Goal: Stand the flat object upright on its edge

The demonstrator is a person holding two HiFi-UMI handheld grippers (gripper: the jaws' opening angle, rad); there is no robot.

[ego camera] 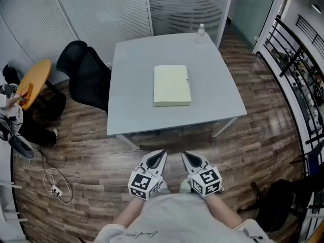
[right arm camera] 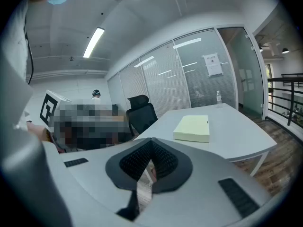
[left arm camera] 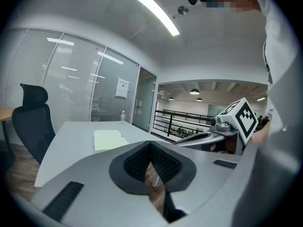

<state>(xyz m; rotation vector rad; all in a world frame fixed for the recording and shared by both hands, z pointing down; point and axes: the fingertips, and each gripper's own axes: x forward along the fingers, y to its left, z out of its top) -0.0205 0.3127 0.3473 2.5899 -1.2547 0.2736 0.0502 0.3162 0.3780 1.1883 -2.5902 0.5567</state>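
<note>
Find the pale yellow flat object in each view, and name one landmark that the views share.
Head view: pale yellow flat object, middle of the grey table.
Left gripper view: object left of centre.
Right gripper view: object right of centre.
Shared landmark: water bottle at the table's far edge.

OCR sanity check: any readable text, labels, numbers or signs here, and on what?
No legible words anywhere.
Notice on the glass wall: too small.
Bottle label: too small.
Dark mark on the flat object: unreadable.
Script on the shirt: blurred.
Marker cubes on the left gripper and right gripper: square patterns only, no characters.
</note>
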